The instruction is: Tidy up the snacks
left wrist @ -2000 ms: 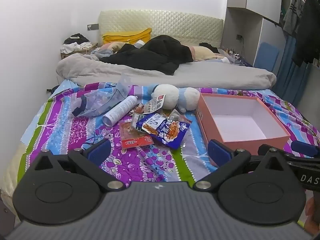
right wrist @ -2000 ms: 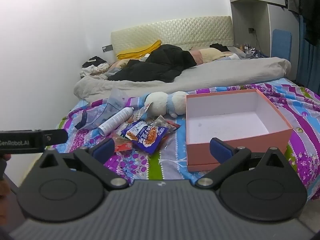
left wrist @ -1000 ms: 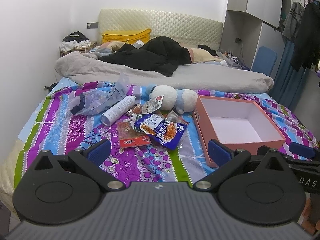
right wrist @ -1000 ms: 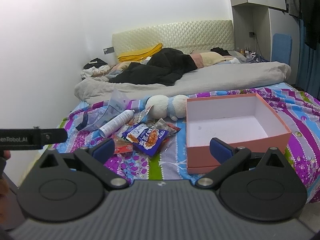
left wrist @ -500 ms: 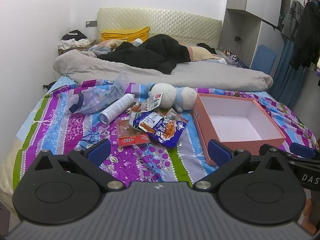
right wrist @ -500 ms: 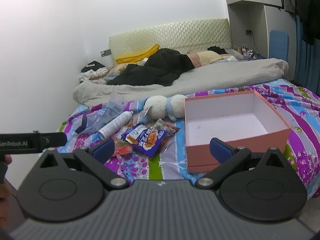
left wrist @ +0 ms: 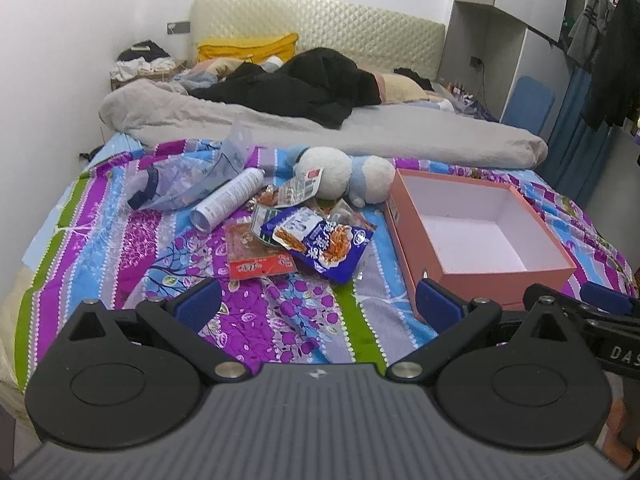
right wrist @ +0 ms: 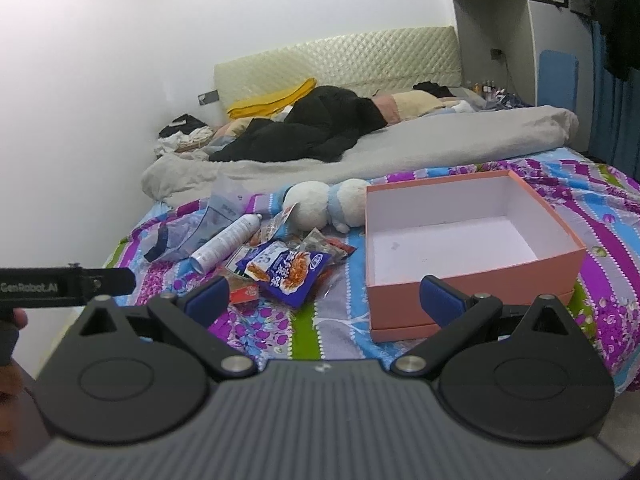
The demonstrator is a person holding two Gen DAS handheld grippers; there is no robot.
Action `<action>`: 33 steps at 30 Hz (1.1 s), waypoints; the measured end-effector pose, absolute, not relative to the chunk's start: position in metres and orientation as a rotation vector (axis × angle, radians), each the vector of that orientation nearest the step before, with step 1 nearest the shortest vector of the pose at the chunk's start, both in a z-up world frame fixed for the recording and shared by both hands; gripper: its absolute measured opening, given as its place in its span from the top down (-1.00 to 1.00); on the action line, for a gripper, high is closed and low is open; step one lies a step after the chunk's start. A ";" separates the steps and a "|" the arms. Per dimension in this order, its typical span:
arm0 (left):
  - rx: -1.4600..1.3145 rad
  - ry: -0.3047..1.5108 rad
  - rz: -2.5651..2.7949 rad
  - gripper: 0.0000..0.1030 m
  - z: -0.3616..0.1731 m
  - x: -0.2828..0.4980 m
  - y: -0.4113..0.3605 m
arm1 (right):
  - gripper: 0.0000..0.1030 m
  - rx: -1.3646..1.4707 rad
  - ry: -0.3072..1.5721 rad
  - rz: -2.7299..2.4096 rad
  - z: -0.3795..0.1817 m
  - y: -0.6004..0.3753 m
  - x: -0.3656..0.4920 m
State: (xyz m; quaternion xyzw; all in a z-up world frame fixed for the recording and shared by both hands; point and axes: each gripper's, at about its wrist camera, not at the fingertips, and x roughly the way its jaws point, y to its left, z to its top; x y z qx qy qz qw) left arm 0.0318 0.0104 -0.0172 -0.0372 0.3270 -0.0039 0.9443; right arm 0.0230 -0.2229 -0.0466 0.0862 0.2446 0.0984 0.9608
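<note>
A pile of snack packets lies on the patterned bedspread: a blue bag [left wrist: 324, 242] [right wrist: 286, 266] on top, a red flat packet [left wrist: 256, 254] [right wrist: 242, 292] to its left, clear wrappers [left wrist: 300, 192] behind. To the right stands an empty pink box [left wrist: 476, 224] [right wrist: 460, 240] with a white inside. My left gripper [left wrist: 316, 306] is open, held short of the pile with nothing between its fingers. My right gripper [right wrist: 324, 298] is open too, in front of the box's near left corner.
A white spray can [left wrist: 228, 200] and a clear plastic bag [left wrist: 188, 184] lie left of the pile; a white and blue plush toy [left wrist: 344, 178] sits behind it. A grey duvet [left wrist: 320, 132] and dark clothes [left wrist: 304, 88] cover the far bed.
Both views have shifted slightly: the pile and box sit a little lower and nearer in the frames. Both grippers stay open and nothing on the bed has moved.
</note>
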 end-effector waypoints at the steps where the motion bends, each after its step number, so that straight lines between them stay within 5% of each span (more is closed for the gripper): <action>1: -0.075 0.672 -0.007 -1.00 -0.019 0.035 0.011 | -1.00 0.173 0.500 0.191 -0.048 -0.222 0.025; 16: -0.152 0.749 -0.007 -1.00 -0.064 0.119 0.042 | -0.99 0.147 0.573 0.252 -0.075 -0.203 0.087; 21: -0.179 0.789 -0.013 -1.00 -0.092 0.156 0.064 | -0.57 0.077 0.582 0.317 -0.085 -0.178 0.117; 33: -0.205 0.898 -0.003 -1.00 -0.178 0.255 0.105 | -0.56 -0.069 0.642 0.388 -0.139 -0.124 0.199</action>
